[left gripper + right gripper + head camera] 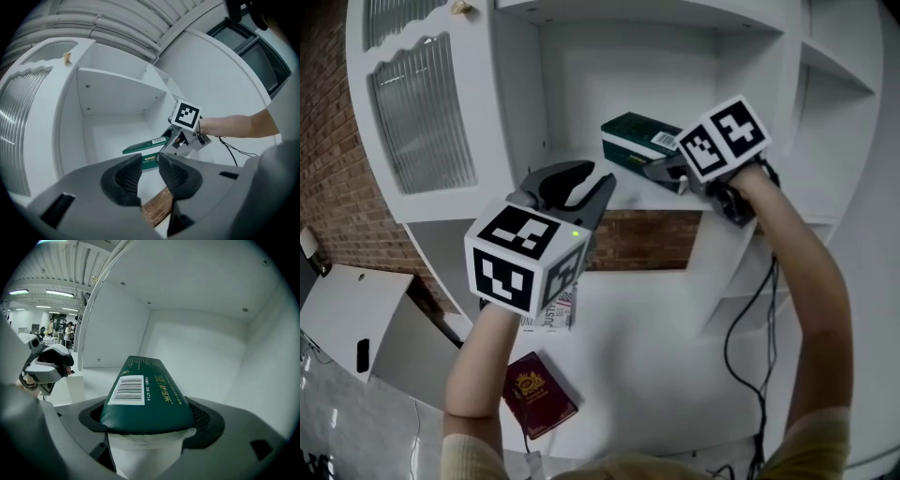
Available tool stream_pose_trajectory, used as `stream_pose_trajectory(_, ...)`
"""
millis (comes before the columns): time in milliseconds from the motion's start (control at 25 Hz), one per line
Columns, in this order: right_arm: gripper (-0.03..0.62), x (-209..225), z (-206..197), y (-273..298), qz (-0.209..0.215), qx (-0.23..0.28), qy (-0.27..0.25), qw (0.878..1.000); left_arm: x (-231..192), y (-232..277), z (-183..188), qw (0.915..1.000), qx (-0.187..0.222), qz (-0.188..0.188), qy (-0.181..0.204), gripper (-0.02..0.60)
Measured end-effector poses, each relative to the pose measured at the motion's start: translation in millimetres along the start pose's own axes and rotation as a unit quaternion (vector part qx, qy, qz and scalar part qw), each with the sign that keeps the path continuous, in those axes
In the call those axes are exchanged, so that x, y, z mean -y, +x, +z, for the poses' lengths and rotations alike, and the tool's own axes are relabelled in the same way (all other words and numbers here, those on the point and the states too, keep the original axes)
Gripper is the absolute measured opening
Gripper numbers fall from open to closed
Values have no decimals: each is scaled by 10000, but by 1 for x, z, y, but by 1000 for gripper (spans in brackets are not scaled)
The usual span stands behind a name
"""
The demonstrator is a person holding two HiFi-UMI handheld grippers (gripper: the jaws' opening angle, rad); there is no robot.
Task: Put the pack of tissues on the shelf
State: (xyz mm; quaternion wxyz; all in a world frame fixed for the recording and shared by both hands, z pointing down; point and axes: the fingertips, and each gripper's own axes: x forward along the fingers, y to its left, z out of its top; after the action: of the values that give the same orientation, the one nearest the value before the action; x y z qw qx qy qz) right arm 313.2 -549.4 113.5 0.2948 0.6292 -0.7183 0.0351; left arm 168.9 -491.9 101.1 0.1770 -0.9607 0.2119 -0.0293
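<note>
Judging by how things lie, we are near the end of the job. The right tool (664, 171) is clamped on the pack (639, 139), its jaws pressing the sides of the near end. The rest of the pack reaches forward from the tool into the open bay of the shelf (619, 66). In the right gripper view the bay's white walls stand ahead of the tool and to both sides, with the pack (146, 397) lying lengthwise, barcode up. So the pack is already inside the bay.

What is left, as we read it, is the setting down and the letting go. We cannot tell whether the pack's underside already touches the shelf. From the left gripper view its far end seems to sit a little high, so it may need lowering first. After that the jaws must part and the tool draw back.

The left tool (578, 190) hangs outside the bay, beside the right tool. Its jaws are a little apart with nothing between them, and it takes no part.
</note>
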Motion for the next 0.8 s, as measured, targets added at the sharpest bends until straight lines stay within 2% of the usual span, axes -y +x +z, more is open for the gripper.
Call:
stream_pose_trajectory(200,430,0,-4,12,94,-62,-35,9999,-7,6,-6,9999,-17,117,-34,100)
stream_pose_trajectory(400,430,-2,-2,12,29,180,-224,9996,-9,7,-11,9999,-42,153,-63,100)
stream_pose_trajectory(600,430,-2,2,9,-219,300,-462,9982,-12,2,-11,9998,3,164,-104,100)
stream_pose_trajectory(800,430,3,4,5,-645,374,-598,9954,-17,-8,-11,9995,28,236,-184,101)
